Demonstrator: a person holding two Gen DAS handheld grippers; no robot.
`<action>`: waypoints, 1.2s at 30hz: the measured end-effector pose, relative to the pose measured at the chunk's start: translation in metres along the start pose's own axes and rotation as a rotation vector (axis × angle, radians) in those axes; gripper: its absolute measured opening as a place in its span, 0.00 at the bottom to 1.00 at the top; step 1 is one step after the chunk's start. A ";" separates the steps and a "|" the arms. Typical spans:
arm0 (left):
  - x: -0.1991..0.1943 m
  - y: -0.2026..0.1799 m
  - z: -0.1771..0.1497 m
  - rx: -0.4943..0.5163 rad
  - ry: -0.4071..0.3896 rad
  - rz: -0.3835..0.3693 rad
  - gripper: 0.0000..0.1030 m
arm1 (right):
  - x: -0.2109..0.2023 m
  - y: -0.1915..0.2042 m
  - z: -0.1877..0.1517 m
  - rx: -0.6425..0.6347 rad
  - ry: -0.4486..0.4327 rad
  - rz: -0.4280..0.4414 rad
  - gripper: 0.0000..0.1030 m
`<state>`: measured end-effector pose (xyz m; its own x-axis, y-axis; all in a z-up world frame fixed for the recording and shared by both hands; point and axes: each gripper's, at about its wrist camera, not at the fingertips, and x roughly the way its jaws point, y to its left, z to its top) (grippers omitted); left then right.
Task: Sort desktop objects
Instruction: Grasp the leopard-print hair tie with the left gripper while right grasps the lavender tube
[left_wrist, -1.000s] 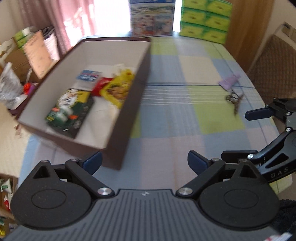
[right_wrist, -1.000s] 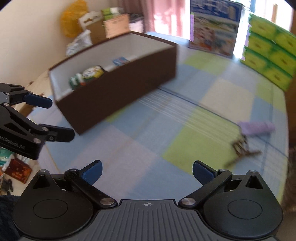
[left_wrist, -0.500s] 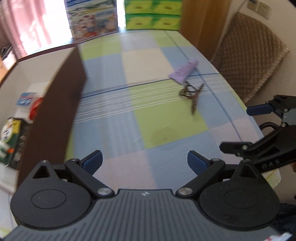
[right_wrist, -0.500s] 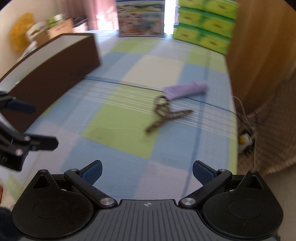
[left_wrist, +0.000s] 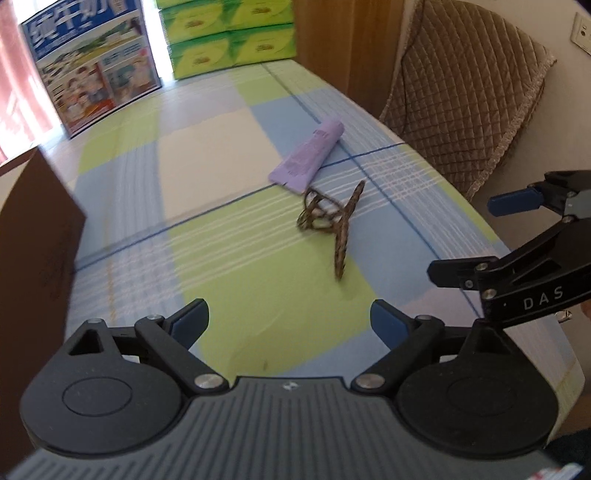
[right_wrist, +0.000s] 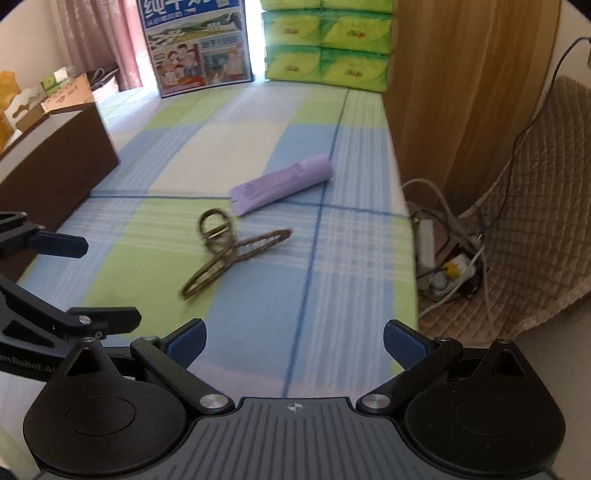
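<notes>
A brown hair claw clip (left_wrist: 332, 221) (right_wrist: 229, 251) lies on the checked tablecloth, with a purple tube (left_wrist: 308, 158) (right_wrist: 282, 182) just behind it. My left gripper (left_wrist: 288, 317) (right_wrist: 110, 282) hovers in front of the clip, its jaws wide and closing slightly with nothing between them. The right gripper (right_wrist: 295, 339) (left_wrist: 463, 238) hangs open and empty near the table's right edge, right of the clip. At the far left stands the brown box (left_wrist: 33, 236) (right_wrist: 55, 162), its inside hidden.
A printed carton (right_wrist: 199, 48) and stacked green tissue packs (right_wrist: 328, 40) stand at the table's back. A quilted chair (left_wrist: 461, 92) sits beyond the right edge. A power strip and cables (right_wrist: 443, 266) lie on the floor there.
Both views have swung right, away from the open box, which slid to the left edge. The clip and tube now sit nearer and more central. The left jaws have narrowed slightly.
</notes>
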<state>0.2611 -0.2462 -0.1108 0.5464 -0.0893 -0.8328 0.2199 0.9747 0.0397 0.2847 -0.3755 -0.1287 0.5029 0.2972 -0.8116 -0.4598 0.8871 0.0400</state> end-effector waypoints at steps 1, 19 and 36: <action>0.005 -0.001 0.003 0.010 0.001 -0.005 0.85 | 0.002 -0.004 0.003 0.001 -0.004 0.008 0.95; 0.075 -0.023 0.049 0.202 -0.031 -0.041 0.69 | 0.033 -0.044 0.029 0.050 0.033 0.036 0.72; 0.076 0.029 0.031 0.017 -0.003 0.031 0.37 | 0.057 -0.027 0.058 -0.147 -0.021 0.125 0.73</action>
<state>0.3339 -0.2310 -0.1554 0.5554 -0.0597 -0.8294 0.2168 0.9733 0.0750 0.3682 -0.3617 -0.1423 0.4497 0.4110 -0.7930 -0.6210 0.7820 0.0531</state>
